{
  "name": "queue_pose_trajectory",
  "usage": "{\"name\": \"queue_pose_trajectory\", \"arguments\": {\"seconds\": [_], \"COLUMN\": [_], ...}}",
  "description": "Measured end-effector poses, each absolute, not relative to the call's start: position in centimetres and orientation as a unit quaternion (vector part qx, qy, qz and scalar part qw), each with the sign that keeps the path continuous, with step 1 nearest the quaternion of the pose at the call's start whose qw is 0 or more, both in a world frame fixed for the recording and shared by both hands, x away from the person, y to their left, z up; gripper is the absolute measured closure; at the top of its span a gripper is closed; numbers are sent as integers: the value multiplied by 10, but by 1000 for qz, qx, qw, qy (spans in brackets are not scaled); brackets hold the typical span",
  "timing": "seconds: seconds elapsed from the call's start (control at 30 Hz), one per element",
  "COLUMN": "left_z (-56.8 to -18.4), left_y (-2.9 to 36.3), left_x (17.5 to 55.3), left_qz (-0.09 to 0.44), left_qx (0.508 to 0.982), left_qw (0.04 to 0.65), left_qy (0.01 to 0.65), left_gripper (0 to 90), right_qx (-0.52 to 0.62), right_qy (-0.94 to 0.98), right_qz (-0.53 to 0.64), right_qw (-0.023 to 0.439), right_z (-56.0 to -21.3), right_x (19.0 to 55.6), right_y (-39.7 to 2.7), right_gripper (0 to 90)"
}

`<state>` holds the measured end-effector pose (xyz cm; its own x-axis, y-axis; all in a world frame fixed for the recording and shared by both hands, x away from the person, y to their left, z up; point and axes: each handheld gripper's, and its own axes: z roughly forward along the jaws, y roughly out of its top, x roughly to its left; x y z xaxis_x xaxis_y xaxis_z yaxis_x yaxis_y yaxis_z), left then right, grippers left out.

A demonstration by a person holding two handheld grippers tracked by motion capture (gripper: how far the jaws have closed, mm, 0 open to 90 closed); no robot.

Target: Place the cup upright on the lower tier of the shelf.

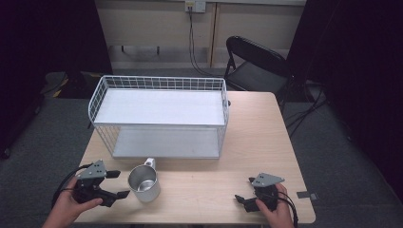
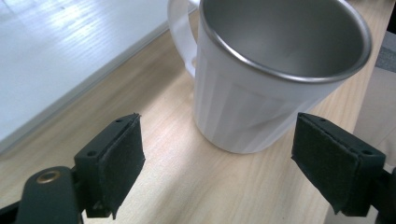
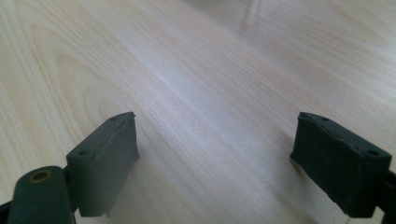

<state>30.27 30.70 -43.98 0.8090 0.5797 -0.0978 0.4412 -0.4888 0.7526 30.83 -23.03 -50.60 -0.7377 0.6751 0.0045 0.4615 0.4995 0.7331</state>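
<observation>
Two grippers sit low over the near edge of a pale wooden table [image 1: 252, 137], one in each of the person's hands. The left gripper [image 1: 118, 184] has its jaws spread wide and pointed at a metal mug [image 1: 143, 183], which stands upright just beside it, not touched. In the left gripper view the mug [image 2: 275, 79] rises just beyond the gap between the two black pads [image 2: 122, 161], its white handle turned away toward the rack. The right gripper [image 1: 243, 192] is well apart from the mug, near the table's right front corner, jaws also wide and holding nothing; the right gripper view looks down on bare wood grain between its pads [image 3: 109, 161]. Behind the mug stands a white wire rack [image 1: 159, 116] with two flat shelves, both bare. Beyond the table a black folding chair [image 1: 259, 64] stands on grey carpet.
</observation>
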Motion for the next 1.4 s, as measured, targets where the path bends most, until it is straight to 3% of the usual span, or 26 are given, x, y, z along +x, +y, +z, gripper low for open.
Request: {"name": "queue_pose_trajectory", "arguments": {"seconds": [0.9,1.4], "left_z": [-400,-405], "left_y": [295,283], "left_x": [312,329], "left_qz": [88,92], "left_qx": [845,839], "left_qw": [440,441], "left_qy": [290,307], "left_gripper": [163,157], "right_qx": [333,332], "right_qy": [854,854], "right_qz": [374,374], "right_qw": [143,143], "right_z": [-506,-506], "right_x": [308,308], "right_y": [-230,-230], "right_gripper": [134,134]}}
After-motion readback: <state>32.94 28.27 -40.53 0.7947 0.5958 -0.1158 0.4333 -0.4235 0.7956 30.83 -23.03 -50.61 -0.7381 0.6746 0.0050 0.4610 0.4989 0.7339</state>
